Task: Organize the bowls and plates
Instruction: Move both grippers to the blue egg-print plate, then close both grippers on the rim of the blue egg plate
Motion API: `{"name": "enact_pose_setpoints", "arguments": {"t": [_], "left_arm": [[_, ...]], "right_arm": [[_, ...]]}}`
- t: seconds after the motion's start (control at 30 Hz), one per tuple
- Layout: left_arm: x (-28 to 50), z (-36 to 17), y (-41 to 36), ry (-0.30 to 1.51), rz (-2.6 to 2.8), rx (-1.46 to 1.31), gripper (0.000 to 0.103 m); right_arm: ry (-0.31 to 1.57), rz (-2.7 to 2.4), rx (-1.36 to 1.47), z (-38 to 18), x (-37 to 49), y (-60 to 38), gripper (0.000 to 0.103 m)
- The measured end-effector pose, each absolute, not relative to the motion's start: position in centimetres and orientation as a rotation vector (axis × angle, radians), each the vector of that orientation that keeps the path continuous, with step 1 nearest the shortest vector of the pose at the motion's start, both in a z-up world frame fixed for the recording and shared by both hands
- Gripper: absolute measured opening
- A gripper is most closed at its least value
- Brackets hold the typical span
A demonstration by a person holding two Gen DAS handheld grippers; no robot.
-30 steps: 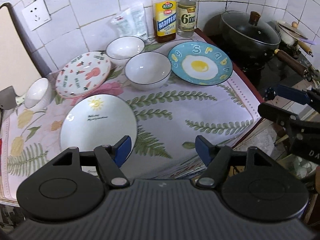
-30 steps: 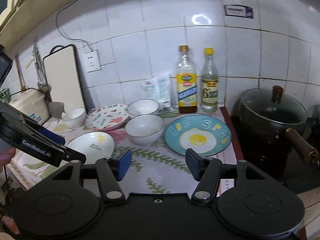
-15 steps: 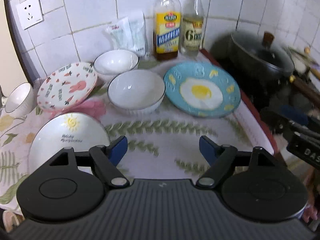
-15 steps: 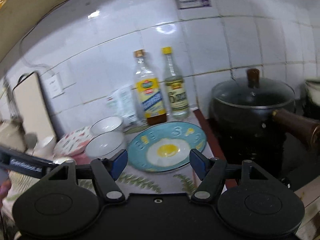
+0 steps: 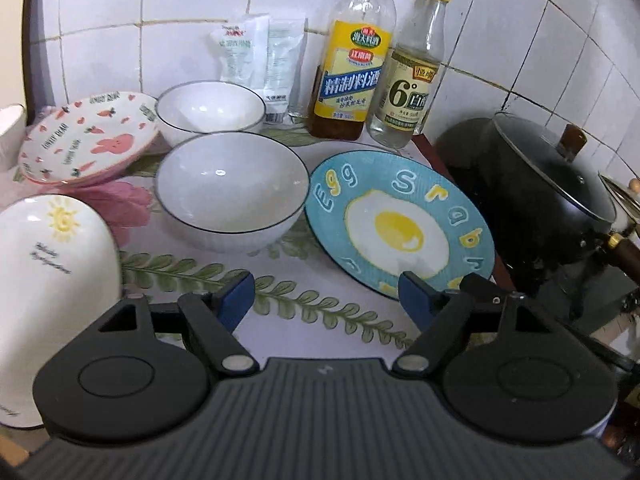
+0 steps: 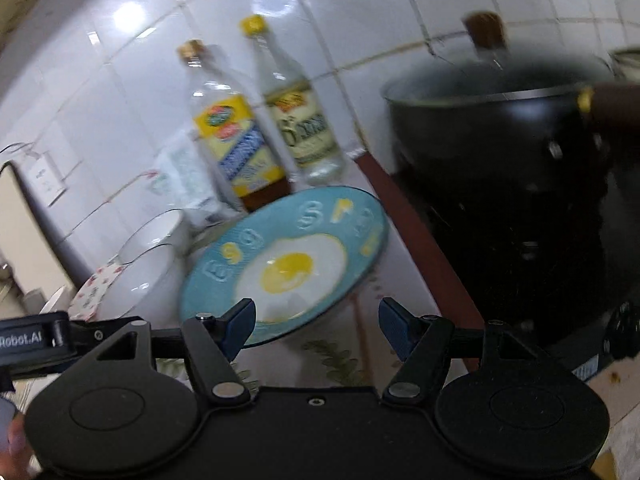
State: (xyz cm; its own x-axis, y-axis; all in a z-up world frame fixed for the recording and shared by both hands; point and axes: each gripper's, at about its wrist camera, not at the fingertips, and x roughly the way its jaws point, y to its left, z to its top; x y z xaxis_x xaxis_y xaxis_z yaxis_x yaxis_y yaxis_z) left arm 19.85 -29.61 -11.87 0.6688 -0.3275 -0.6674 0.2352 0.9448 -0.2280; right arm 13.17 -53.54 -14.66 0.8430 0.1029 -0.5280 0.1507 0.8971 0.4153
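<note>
From the left wrist camera, the left gripper (image 5: 326,298) has its blue-padded jaws standing apart over the leaf-printed cloth (image 5: 280,304), having just widened, with nothing between them. The round blue ceramic plate with a fried-egg picture (image 5: 400,228) lies flat on the cloth; its near rim sits just past the right-hand pad and looks partly overlapped by it, though I cannot tell whether they touch. Being round, the plate has no long axis; its lettering arcs along the far rim. Left of the blue plate, almost rim to rim, stands the larger white dark-rimmed bowl (image 5: 230,196), upright, mouth up. Beyond that bowl is a smaller white bowl of the same kind (image 5: 210,110); further left of the blue plate are a pink rabbit-and-carrot plate (image 5: 86,140) and a white plate with a little sun (image 5: 52,292). Behind the blue plate stand two bottles, yellow-labelled (image 5: 352,64) and clear (image 5: 412,76); to its right, a black lidded pot (image 5: 540,192).

From the right wrist camera, blurred, the right gripper (image 6: 316,326) also has its jaws apart and empty, having just widened. The blue plate (image 6: 288,260) lies just ahead, its near edge behind the left-hand pad.
</note>
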Motion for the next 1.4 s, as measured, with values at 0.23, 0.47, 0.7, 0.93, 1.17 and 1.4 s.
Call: {"name": "enact_pose_setpoints", "arguments": {"t": [0.23, 0.47, 0.7, 0.93, 1.17, 1.4], "left_arm": [[23.0, -13.7, -31.5, 0.837, -0.263, -0.152, 0.077], [24.5, -14.8, -32.2, 0.878, -0.327, -0.156, 0.036], [25.6, -15.2, -31.8, 0.886, -0.303, -0.217, 0.028], [25.7, -15.6, -31.8, 0.884, -0.326, -0.288, 0.017], [25.7, -15.7, -31.9, 0.89, -0.329, -0.273, 0.017], [25.3, -14.5, -31.0, 0.95, -0.437, -0.185, 0.018]], "right_arm": [[0.594, -0.055, 0.509, -15.9, 15.1, -54.6, 0.073], [0.583, -0.063, 0.49, -16.2, 17.1, -54.5, 0.069], [0.586, -0.063, 0.494, -16.4, 18.8, -54.5, 0.061], [0.605, -0.127, 0.505, -16.7, 19.5, -55.7, 0.018], [0.627, -0.134, 0.429, -16.4, 19.7, -55.1, 0.022], [0.635, -0.169, 0.372, -14.6, 17.3, -53.6, 0.023]]}}
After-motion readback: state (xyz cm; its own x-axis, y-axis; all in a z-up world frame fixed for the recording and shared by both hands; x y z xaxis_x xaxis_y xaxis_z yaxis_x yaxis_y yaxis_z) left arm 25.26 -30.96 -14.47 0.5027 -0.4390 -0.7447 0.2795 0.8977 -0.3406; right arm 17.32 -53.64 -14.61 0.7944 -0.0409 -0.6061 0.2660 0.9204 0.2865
